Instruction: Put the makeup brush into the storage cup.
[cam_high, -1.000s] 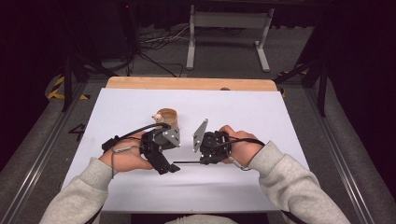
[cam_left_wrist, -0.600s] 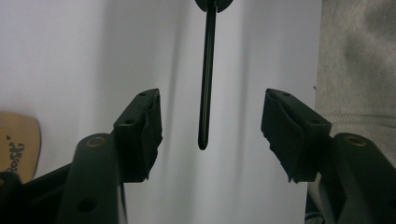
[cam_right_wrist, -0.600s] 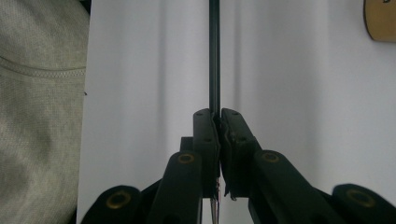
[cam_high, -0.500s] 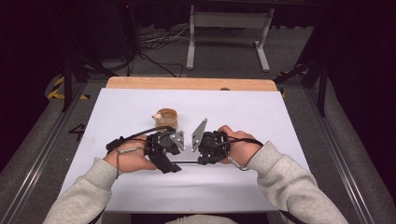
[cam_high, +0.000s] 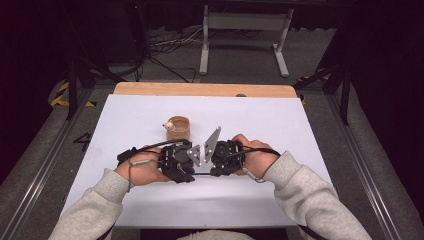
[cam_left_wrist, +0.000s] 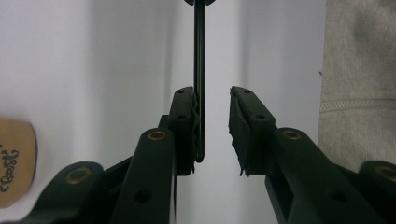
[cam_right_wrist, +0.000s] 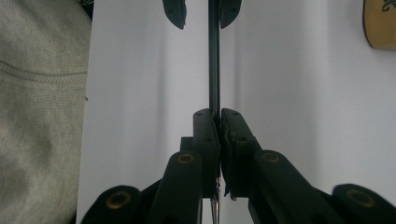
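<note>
A thin black rod (cam_left_wrist: 200, 56) lies level just above the white table (cam_high: 300, 125), stretched between my two grippers. The right gripper (cam_right_wrist: 215, 114) is shut on one end of the rod (cam_right_wrist: 214, 56). The left gripper (cam_left_wrist: 212, 100) faces it, and its jaws have just been closing with the rod's other end between them. The rod rests against one pad (cam_left_wrist: 194, 112), while the other pad (cam_left_wrist: 236, 116) stands clear of it. Seen from above, the left gripper (cam_high: 177, 162) and right gripper (cam_high: 225, 159) nearly meet at the table's middle, with the rod (cam_high: 202, 173) between them.
A small wooden cup (cam_high: 178, 128) stands just beyond the left gripper, with a small pale thing (cam_high: 169, 125) at its rim. It also appears as the wooden cup (cam_left_wrist: 16, 158) at one edge and the cup (cam_right_wrist: 379, 23) in a corner. Grey sleeves (cam_high: 310, 190) reach in from the near edge.
The left hand has edged slightly toward the right gripper. The right hand has kept still with the rod in it.
</note>
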